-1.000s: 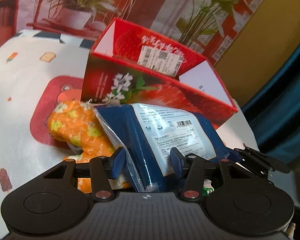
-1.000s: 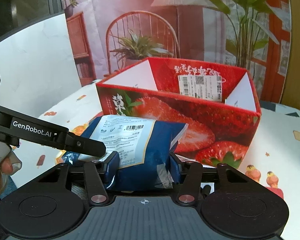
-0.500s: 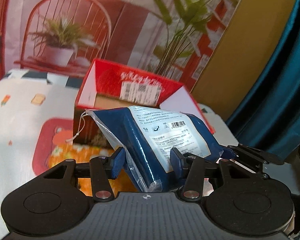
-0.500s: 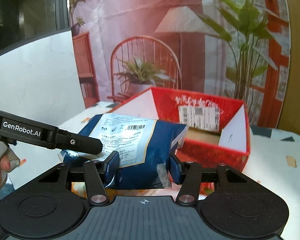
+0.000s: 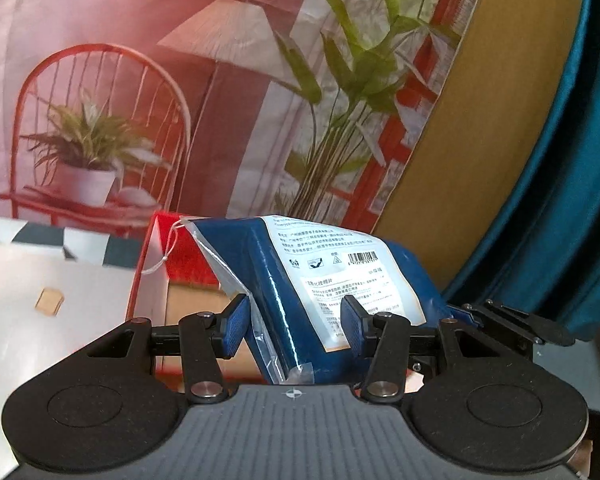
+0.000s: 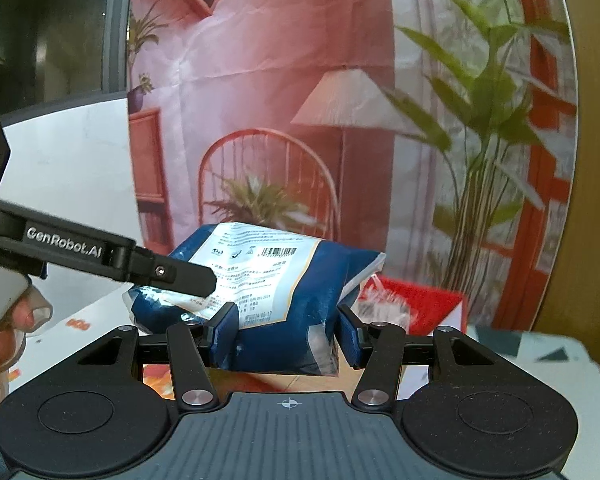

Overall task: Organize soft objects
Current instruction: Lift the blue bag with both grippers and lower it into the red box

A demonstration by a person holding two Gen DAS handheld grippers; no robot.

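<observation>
- Far left of the right wrist view: a hand (image 6: 4, 344) wrapped round the left tool's handle, black "GenRobot.AI" arm reaching in across the pack.
- Left gripper (image 5: 296, 320): clamped on the near-left end of the blue soft pack (image 5: 320, 280), pads pressing its sides, clear wrapper crinkled between them.
- Same pack, held off the table (image 5: 40, 320) and tilted, white barcode label facing up.
- Right gripper (image 6: 286, 334): pinching the other end, blue pads squeezed into the plastic on both sides. Definitely a two-handed carry.
- Red strawberry box (image 6: 420, 304) beyond and below the pack, open top, cardboard floor showing in the left wrist view.
- Step in hand, best guess: mid-transfer, pack up in the air just short of the box.
- Next up: carry forward over the opening, level out, lower inside, then let go with both grips together. Worth watching the floppy wrapper edge and that dangling string (image 5: 162, 258) on the rim.
</observation>
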